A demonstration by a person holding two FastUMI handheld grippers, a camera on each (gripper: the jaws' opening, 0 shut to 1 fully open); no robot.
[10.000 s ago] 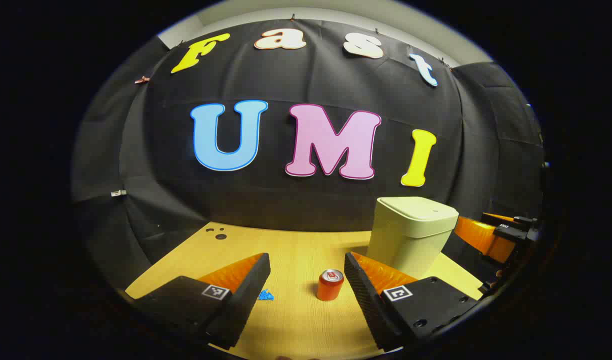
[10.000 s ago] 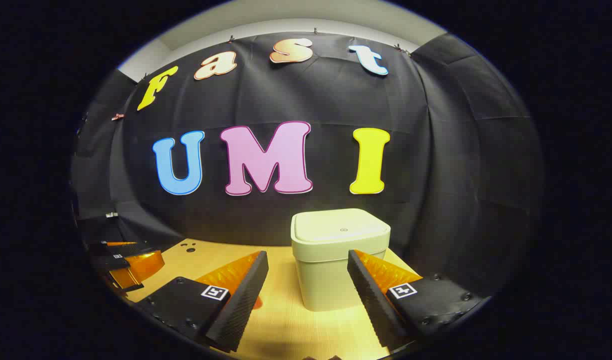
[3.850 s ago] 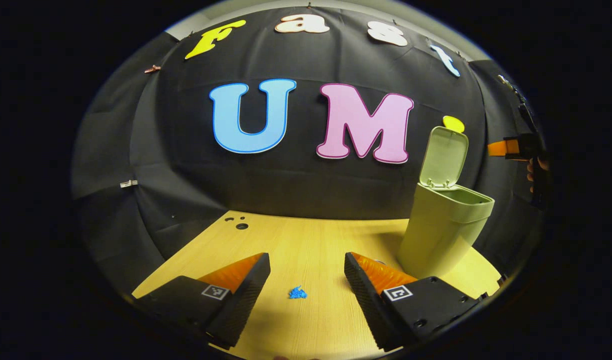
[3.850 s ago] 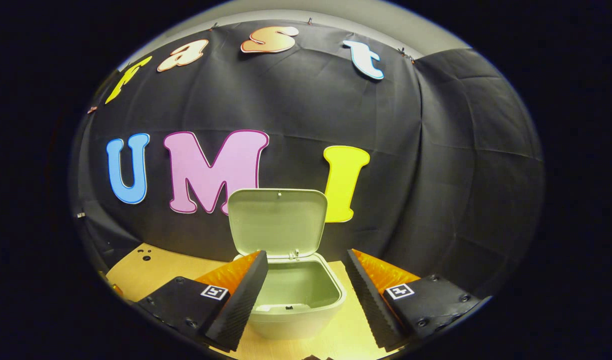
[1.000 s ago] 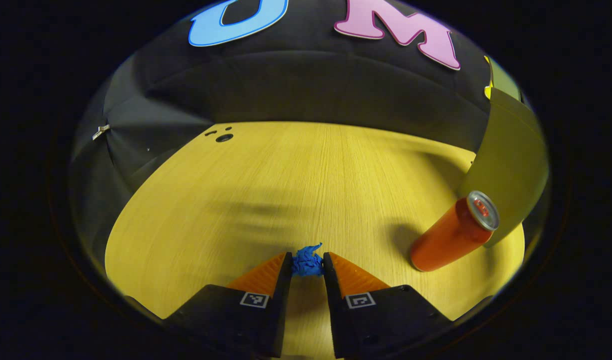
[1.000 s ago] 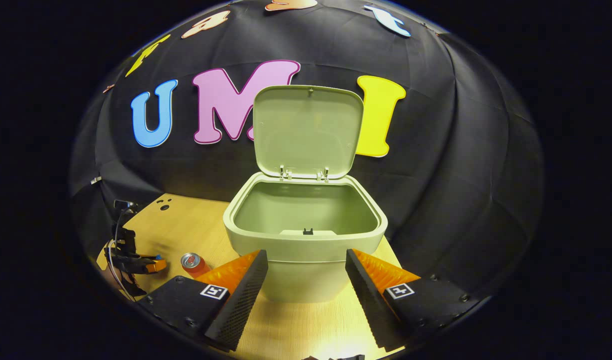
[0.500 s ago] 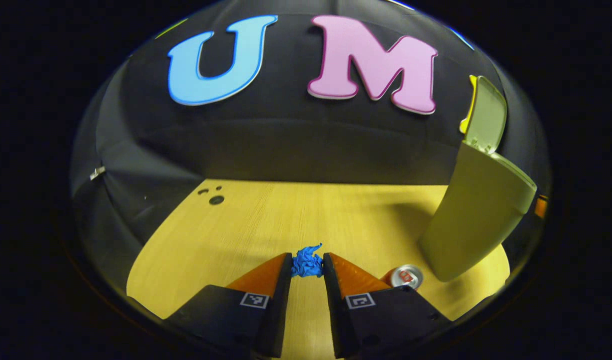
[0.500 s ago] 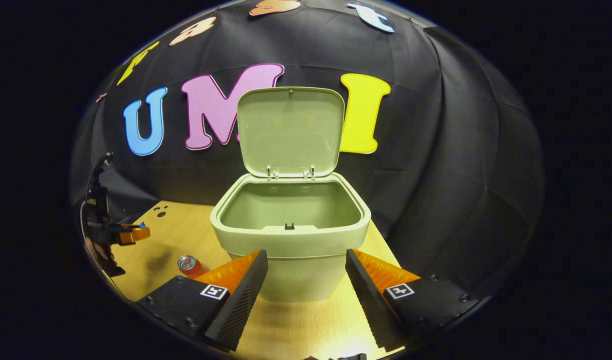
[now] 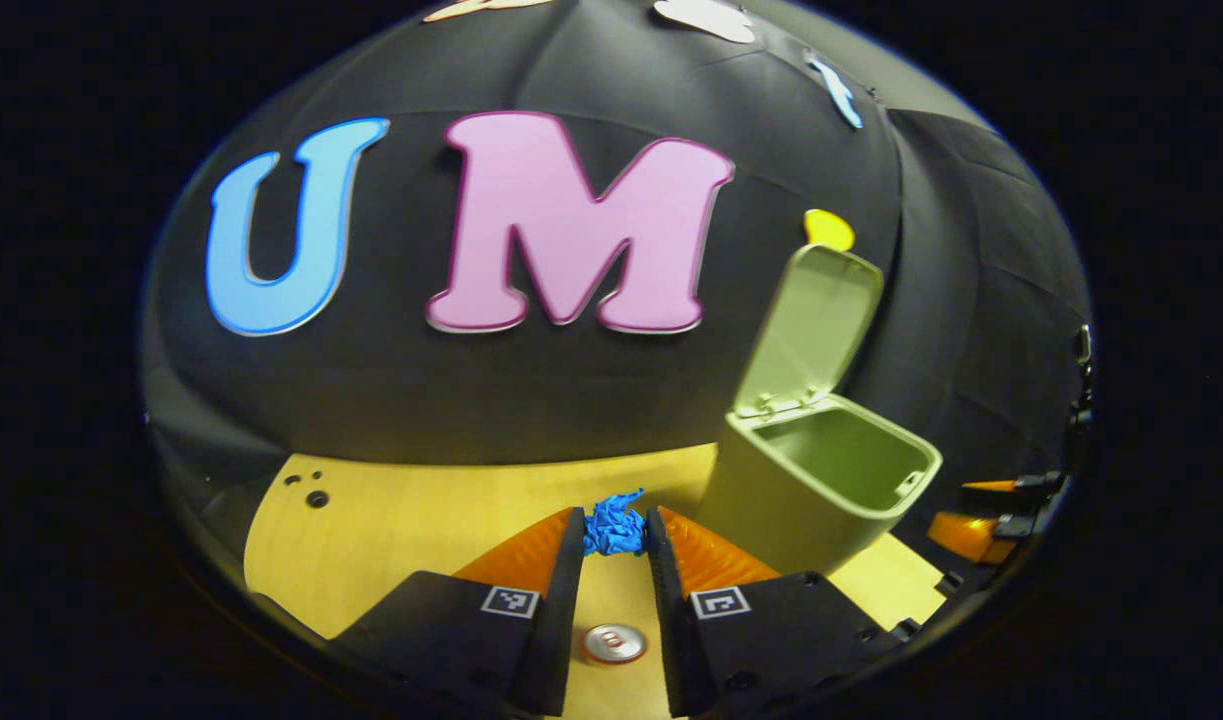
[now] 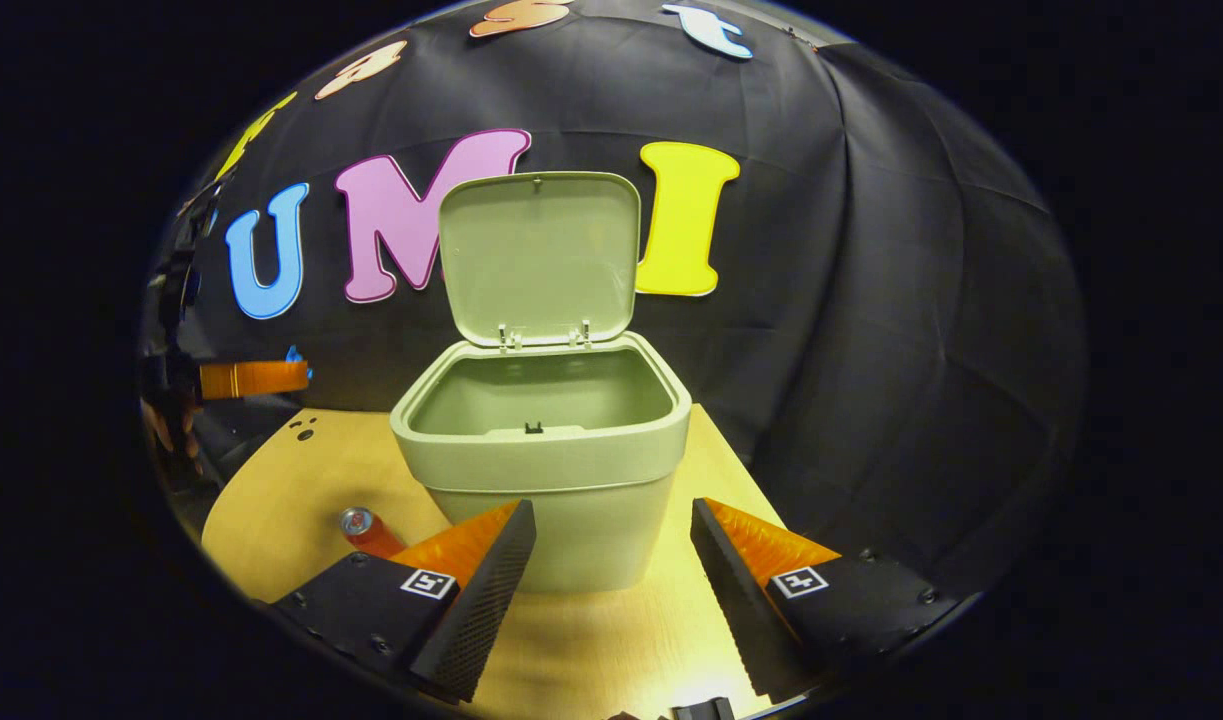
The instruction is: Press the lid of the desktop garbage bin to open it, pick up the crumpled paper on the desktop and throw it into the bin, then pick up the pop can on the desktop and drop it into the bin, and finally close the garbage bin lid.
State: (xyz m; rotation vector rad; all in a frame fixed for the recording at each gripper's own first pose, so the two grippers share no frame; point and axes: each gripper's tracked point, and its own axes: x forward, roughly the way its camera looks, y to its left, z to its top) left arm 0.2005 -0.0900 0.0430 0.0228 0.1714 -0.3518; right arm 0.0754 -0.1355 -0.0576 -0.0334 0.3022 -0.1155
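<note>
Now your left gripper [image 9: 616, 528] pinches the crumpled paper [image 9: 614, 524]; right gripper [image 10: 611, 545] is spread. Release short of the bin [image 9: 821, 480], and it misses.

Your left gripper [image 9: 616, 530] is wearing a square black-and-white tag [image 9: 510, 601] on each wedge-shaped finger, your right gripper [image 10: 613, 512] is carrying matching tags, its fingers [image 10: 471, 610] are showing cross-hatched inner faces and ribbed sloping backs, round screw heads [image 10: 921, 594] are dotting their bases
</note>
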